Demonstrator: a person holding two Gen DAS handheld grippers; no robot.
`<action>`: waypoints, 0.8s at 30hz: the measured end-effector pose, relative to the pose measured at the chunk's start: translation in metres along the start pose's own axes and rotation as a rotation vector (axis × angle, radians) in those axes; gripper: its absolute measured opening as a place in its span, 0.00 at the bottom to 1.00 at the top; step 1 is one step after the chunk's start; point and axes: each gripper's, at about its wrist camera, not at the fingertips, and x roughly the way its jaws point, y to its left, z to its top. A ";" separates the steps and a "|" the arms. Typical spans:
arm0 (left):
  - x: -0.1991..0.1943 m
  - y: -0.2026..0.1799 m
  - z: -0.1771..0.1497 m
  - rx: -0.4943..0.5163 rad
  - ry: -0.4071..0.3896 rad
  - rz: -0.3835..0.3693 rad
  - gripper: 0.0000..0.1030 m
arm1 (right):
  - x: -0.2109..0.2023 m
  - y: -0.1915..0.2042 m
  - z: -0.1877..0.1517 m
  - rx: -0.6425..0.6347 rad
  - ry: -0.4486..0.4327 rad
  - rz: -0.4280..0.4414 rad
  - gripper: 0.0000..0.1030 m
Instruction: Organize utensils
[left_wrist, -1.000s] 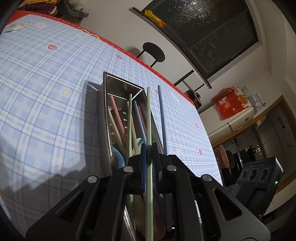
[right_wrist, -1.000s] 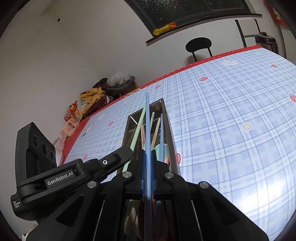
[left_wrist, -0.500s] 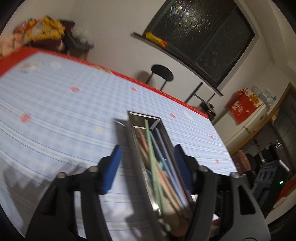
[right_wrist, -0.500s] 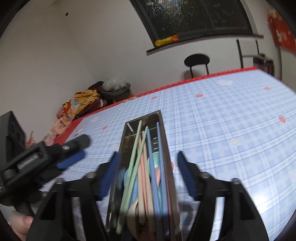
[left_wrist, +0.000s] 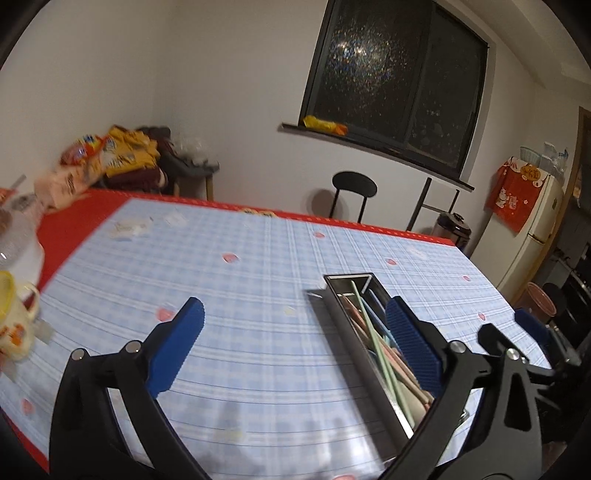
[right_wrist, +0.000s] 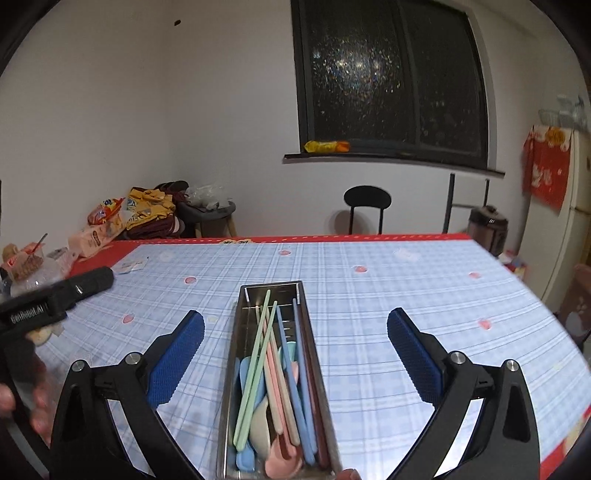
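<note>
Stainless steel walled the long tray (right_wrist: 236, 354), which sat mid-table on the blue checked cloth (right_wrist: 406, 295) and held every utensil in sight: green chopsticks (right_wrist: 255, 365), a blue chopstick (right_wrist: 301, 369), pink sticks and spoons. Your right gripper (right_wrist: 295, 354) and left gripper (left_wrist: 295, 343) had both just been opening and stood wide with nothing between the jaws. No loose utensils showed on the cloth, so you looked essentially finished.

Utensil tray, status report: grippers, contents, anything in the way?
Left gripper and right gripper just opened, both empty. Metal tray holds pastel chopsticks and spoons. Blue checked tablecloth around tray bare.
</note>
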 end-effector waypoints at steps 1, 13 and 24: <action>-0.008 0.002 0.002 0.018 -0.014 0.009 0.94 | -0.004 0.001 0.001 -0.011 -0.002 -0.014 0.94; -0.072 -0.016 0.009 0.266 -0.135 0.093 0.94 | -0.050 0.004 0.011 -0.059 -0.012 -0.175 0.94; -0.085 -0.018 0.006 0.265 -0.155 0.091 0.94 | -0.069 0.009 0.010 -0.086 -0.030 -0.249 0.94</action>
